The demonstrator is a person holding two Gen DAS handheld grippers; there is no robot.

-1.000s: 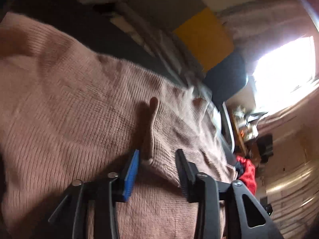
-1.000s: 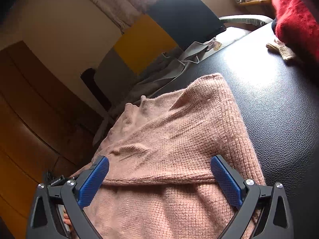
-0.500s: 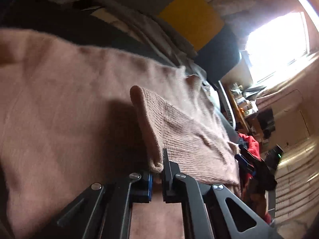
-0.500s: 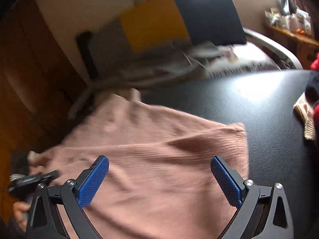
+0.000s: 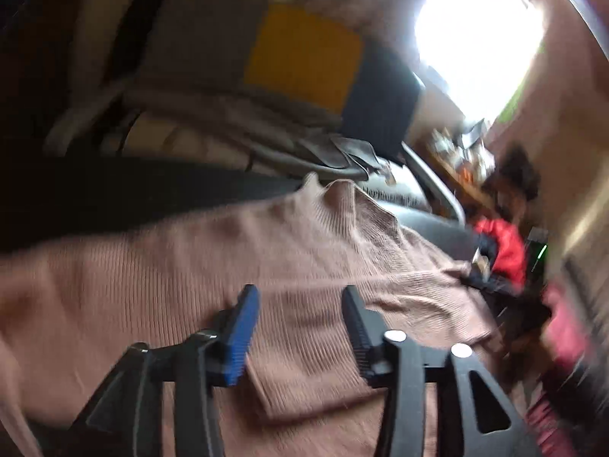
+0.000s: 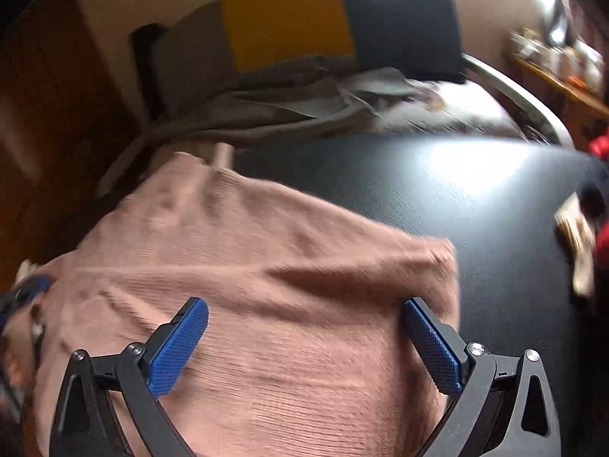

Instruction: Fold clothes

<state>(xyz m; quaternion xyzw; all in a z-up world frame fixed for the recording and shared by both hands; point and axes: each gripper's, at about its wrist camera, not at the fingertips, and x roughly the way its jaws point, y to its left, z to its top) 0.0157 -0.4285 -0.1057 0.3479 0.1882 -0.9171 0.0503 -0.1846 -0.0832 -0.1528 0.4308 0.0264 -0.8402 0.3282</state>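
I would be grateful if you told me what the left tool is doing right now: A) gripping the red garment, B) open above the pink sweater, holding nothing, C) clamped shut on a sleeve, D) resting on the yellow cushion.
B: the left tool stands open with a clear gap between its pads, only the pink sweater lying beneath.

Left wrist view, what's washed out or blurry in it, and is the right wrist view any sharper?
Left wrist view: the window is blown out white, and the right edge smears with motion blur around the red garment. Right wrist view: glare sits on the black table, and the pink sweater is soft with blur.
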